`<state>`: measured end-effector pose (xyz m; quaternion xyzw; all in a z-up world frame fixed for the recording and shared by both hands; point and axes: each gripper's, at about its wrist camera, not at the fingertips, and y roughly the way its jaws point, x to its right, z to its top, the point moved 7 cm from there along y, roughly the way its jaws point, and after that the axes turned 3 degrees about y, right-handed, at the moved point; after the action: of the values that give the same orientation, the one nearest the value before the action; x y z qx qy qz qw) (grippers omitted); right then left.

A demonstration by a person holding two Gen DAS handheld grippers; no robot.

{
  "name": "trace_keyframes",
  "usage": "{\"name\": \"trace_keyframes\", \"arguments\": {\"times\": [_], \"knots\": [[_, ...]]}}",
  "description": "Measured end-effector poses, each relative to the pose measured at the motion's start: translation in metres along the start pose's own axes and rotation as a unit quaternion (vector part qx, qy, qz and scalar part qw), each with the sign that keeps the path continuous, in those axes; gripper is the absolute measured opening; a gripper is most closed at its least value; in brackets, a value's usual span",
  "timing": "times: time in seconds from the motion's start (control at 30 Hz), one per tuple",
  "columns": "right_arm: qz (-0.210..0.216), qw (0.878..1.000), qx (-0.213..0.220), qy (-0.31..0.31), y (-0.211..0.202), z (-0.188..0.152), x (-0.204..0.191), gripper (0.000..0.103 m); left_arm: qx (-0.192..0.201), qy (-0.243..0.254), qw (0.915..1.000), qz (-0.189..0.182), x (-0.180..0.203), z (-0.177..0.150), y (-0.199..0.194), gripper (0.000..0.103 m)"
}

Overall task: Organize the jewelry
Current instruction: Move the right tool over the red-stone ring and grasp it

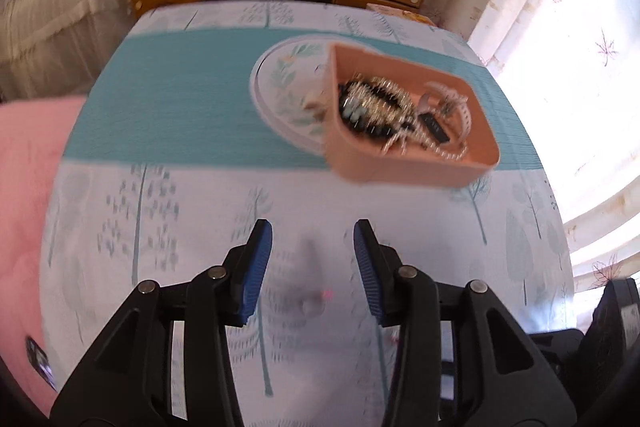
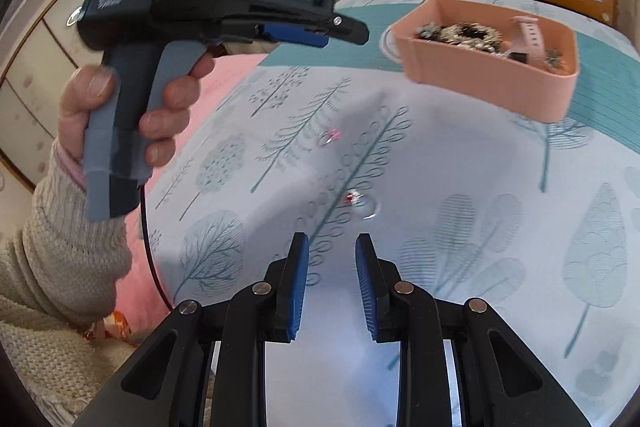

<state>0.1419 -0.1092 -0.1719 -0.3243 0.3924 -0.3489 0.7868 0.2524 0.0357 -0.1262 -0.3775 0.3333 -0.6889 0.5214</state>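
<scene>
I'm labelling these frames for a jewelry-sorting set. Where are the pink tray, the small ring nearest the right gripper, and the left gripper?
pink tray [image 2: 500, 83]: right wrist view, on its near outer wall.
small ring [image 2: 366, 206]: right wrist view, on the clear band.
left gripper [image 1: 313, 267]: left wrist view, midway between its fingertips.

Both grippers: black plastic frames w/ triangular cut-outs, silver round rivets, blue ribbed pads on the fingers [image 2: 298, 283]. Left gripper [image 2: 320, 34] seen side-on: pistol-style body, grey handle, white "GenRobot.AI" lettering, thin dark red cable below. Person's sleeve [image 2: 68, 251]: cream chunky knit, pink cuff underneath.
</scene>
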Motion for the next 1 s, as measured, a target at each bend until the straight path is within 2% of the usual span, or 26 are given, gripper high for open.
{"name": "trace_keyframes", "arguments": {"times": [0.17, 0.3, 0.57, 0.73, 1.0], "knots": [[-0.002, 1.000, -0.019, -0.007, 0.020, 0.002, -0.012, 0.024, -0.029, -0.039, 0.9985, -0.025, -0.020, -0.051, 0.002, 0.039], [-0.018, 0.999, -0.027, -0.002, 0.032, 0.004, -0.012, 0.024, -0.037, -0.044, 0.9976, -0.038, -0.023, -0.072, 0.000, 0.039], [-0.069, 0.998, -0.013, -0.005, 0.041, 0.018, -0.008, 0.024, -0.036, -0.036, 0.9973, -0.054, -0.018, -0.086, -0.003, 0.039], [-0.087, 0.996, -0.010, -0.016, 0.045, 0.032, 0.000, 0.025, -0.034, -0.031, 0.9974, -0.055, -0.015, -0.087, -0.003, 0.039], [-0.109, 0.993, -0.005, -0.046, 0.046, 0.032, -0.004, 0.024, -0.033, -0.033, 0.9973, -0.057, -0.019, -0.090, -0.006, 0.039]]}}
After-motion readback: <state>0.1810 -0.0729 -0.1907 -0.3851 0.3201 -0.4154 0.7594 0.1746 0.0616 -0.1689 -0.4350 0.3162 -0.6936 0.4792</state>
